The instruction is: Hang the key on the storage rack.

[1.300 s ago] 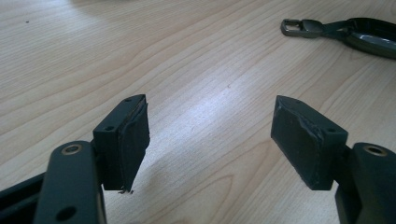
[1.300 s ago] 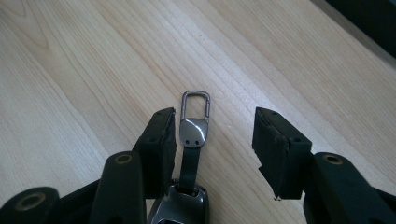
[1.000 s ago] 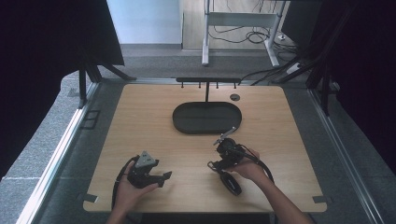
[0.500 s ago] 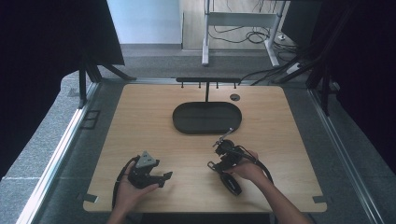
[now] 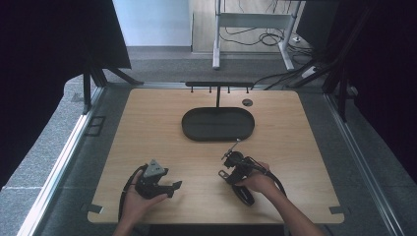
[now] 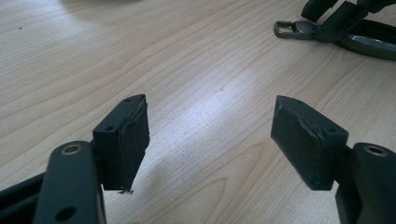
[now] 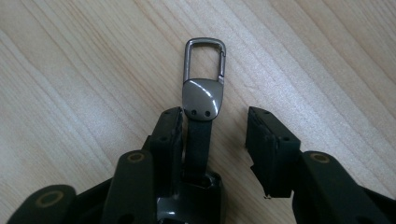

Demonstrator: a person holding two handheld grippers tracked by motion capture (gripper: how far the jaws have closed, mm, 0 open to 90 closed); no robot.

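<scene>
A keyring lies flat on the wooden table [image 5: 295,128]: a grey metal snap clasp [image 7: 204,60] on a short black strap [image 7: 198,140], which runs back to a dark glossy body [image 7: 187,205]. My right gripper [image 7: 215,116] is open low over it. The strap lies along the inner face of one jaw, with a gap to the other. In the high view the right gripper [image 5: 226,167] is at the front centre-right, held by a hand. My left gripper [image 6: 210,102] is open wide over bare wood, and in the high view it [image 5: 174,188] sits front left. The clasp [image 6: 292,30] lies beyond it.
A black oval tray [image 5: 219,135] lies at the table's middle. Behind it stands a black bar with small hooks [image 5: 219,84] on a post. A small round dark disc [image 5: 247,102] sits near the far edge. Cables loop beside both hands.
The right gripper has slid slightly toward the person's edge of the table. The left gripper has stayed in place.
</scene>
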